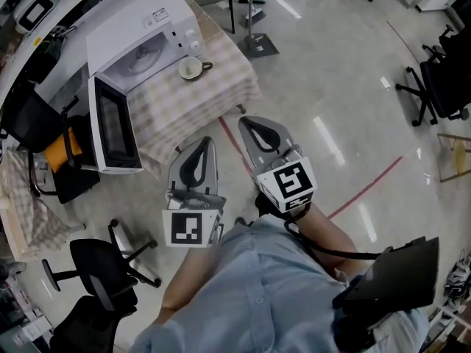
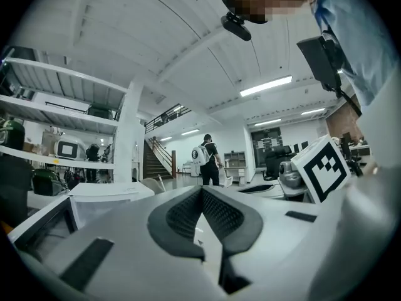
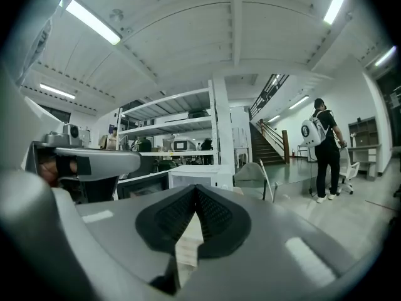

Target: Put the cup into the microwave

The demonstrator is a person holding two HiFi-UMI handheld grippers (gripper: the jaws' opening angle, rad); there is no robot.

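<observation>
A pale cup [image 1: 190, 68] with a dark handle stands on the checkered tablecloth [image 1: 184, 105], just right of the white microwave [image 1: 143, 24]. The microwave's door [image 1: 114, 134] hangs open toward me and its cavity [image 1: 136, 61] shows a glass turntable. My left gripper [image 1: 209, 141] and right gripper [image 1: 246, 121] are held side by side over the floor, short of the table's near edge, both pointing toward it. Each is shut with nothing between its pads. In the left gripper view the left gripper [image 2: 202, 190] points level, with the microwave [image 2: 103, 193] ahead left. In the right gripper view the right gripper [image 3: 195, 188] faces the microwave [image 3: 188, 175].
Black office chairs stand at lower left [image 1: 103, 267] and far right [image 1: 441, 79]. A chair with an orange item [image 1: 62, 153] sits beside the open door. A stand's base [image 1: 257, 44] lies beyond the table. A person with a backpack [image 3: 326, 146] walks in the distance.
</observation>
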